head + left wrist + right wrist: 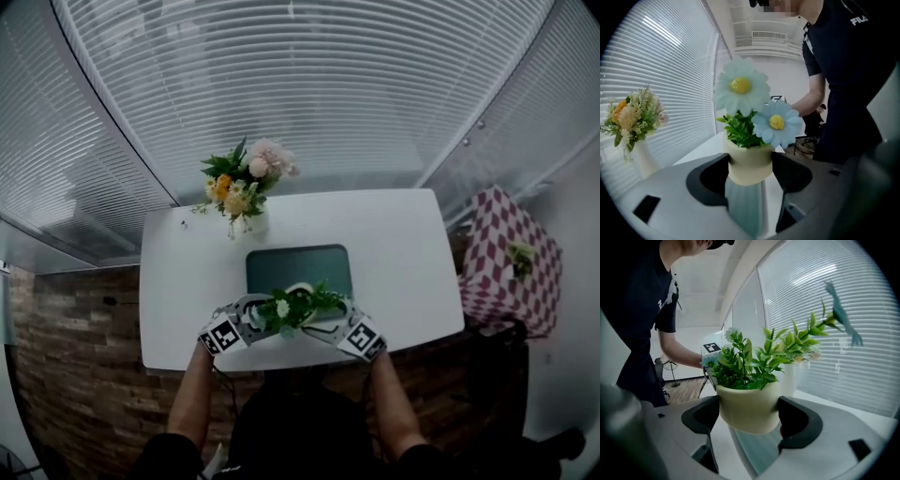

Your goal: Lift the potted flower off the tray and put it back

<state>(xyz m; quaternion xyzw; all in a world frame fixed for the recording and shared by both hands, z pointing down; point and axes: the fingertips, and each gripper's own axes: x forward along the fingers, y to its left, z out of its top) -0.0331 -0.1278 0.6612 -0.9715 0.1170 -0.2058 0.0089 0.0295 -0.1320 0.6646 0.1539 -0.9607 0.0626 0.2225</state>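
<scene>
over tray point(298, 264), left gripper point(255, 314) and right gripper point(336, 314) fingers clamp potted flower point(292, 306); raised

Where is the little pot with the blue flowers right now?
In the head view, the potted flower is at the near edge of the tray, pinched between the left claw and the right claw.

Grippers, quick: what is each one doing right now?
Left gripper: closed on the potted flower, one of its fingers on each side of the pot.
Right gripper: closed on the same potted flower, gripping the pot's sides.
</scene>
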